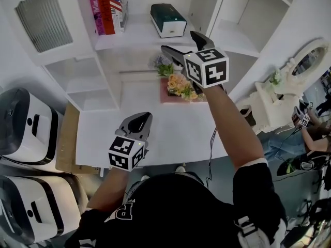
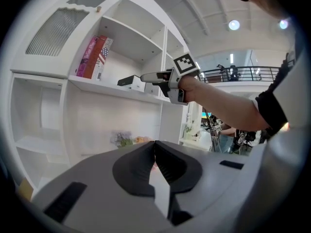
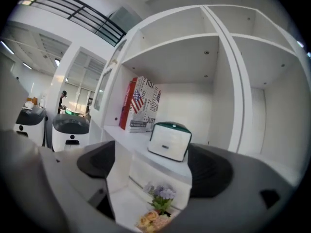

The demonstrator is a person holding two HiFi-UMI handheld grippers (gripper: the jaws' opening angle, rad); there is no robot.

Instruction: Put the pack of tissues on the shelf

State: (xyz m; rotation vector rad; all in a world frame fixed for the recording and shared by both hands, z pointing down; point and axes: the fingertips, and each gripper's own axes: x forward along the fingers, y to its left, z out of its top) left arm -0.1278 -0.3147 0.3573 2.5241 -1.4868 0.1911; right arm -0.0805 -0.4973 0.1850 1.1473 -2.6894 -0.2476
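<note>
The black left gripper (image 1: 138, 122), pinched together on nothing, hangs low over the white desk (image 1: 170, 130). The green-and-white pack of tissues (image 1: 168, 19) sits on the white shelf (image 1: 135, 36). The right gripper (image 1: 180, 42), spread wide, faces it, seemingly clear. Placement looks done; the next move is to draw straight back.

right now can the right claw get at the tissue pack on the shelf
Probably yes: the right claw is open and aimed at the tissue pack, nothing stands between them, and the books sit well to one side on the shelf.
</note>
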